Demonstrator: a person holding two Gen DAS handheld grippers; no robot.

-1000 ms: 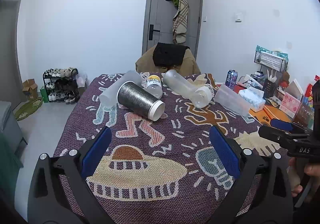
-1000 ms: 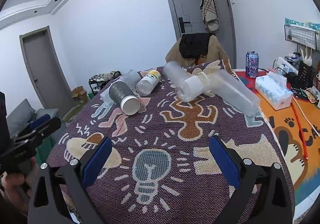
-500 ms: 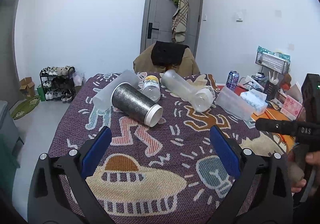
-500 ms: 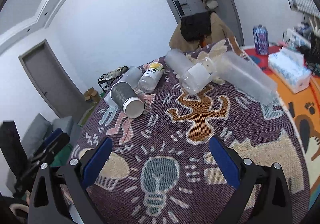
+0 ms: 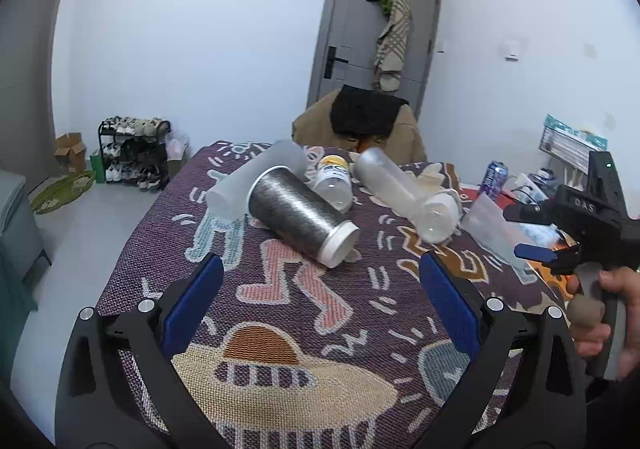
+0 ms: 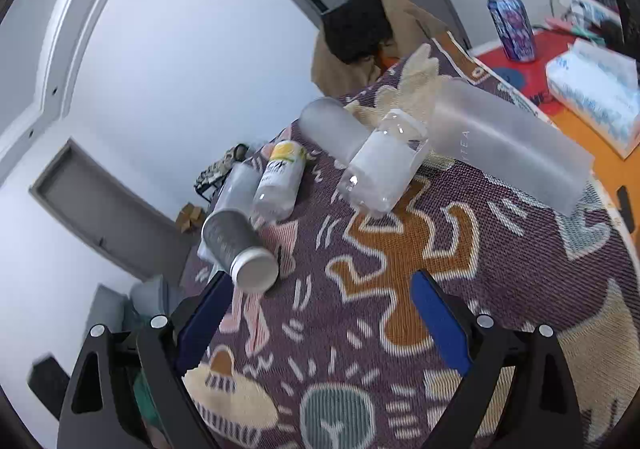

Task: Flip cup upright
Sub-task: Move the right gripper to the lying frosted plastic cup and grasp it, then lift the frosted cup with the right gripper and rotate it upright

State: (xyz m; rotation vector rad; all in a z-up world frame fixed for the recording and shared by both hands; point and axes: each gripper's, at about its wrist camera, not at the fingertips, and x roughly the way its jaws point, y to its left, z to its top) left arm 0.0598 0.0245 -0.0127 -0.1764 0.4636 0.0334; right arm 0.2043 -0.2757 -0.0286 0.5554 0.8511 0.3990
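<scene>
A dark grey glittery cup [image 5: 298, 217] with a white rim lies on its side on the patterned tablecloth [image 5: 280, 309]; it also shows in the right wrist view [image 6: 236, 249]. Around it lie a frosted cup [image 5: 256, 179], a yellow-capped bottle [image 5: 334, 183], a clear bottle [image 5: 404, 193] and a long frosted cup [image 6: 508, 151]. My left gripper [image 5: 320, 313] is open and empty, a short way in front of the grey cup. My right gripper [image 6: 320, 325] is open and empty, tilted, over the cloth; it also shows in the left wrist view [image 5: 532, 233].
A chair with a brown coat [image 5: 360, 121] stands behind the table. A drink can [image 6: 512, 27] and a tissue pack [image 6: 596, 97] sit on the orange mat at right. A shoe rack [image 5: 134, 153] stands on the floor at left.
My left gripper has moved closer to the grey cup. My right gripper has rolled to a tilt and moved forward over the cloth toward the cups.
</scene>
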